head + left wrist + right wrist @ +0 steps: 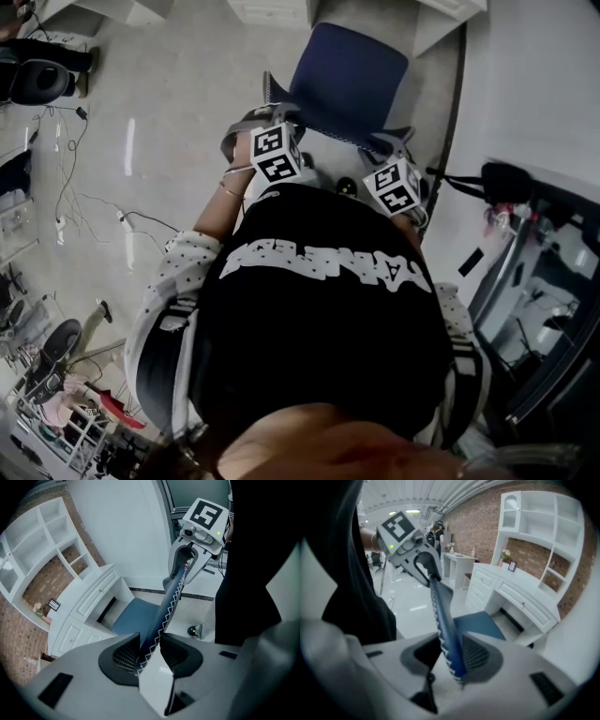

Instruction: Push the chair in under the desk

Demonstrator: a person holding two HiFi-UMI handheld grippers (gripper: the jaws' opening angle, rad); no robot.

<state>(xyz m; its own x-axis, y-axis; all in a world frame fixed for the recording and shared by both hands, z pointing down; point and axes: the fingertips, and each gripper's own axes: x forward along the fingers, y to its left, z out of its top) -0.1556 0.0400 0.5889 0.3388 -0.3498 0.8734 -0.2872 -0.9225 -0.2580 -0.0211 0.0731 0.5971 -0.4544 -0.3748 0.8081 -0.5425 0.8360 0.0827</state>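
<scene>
In the head view, a blue chair [349, 73] stands in front of me with its seat towards the white desk [441, 17]. My left gripper [265, 120] and right gripper [401, 150] each hold one end of the backrest's top edge. In the left gripper view, the left gripper [149, 651] is shut on the blue backrest [164, 611] with its white zigzag stitching, and the right gripper [194, 550] clamps the far end. In the right gripper view, the right gripper [452, 656] is shut on the same backrest [443, 616], with the left gripper [423, 562] at its other end.
The desk's kneehole [107, 609] opens just beyond the blue seat [133, 617], flanked by white drawers [520, 603] and shelves [543, 531] on a brick wall. Cables [70, 178] and clutter lie on the floor at left. A dark trolley [534, 272] stands at right.
</scene>
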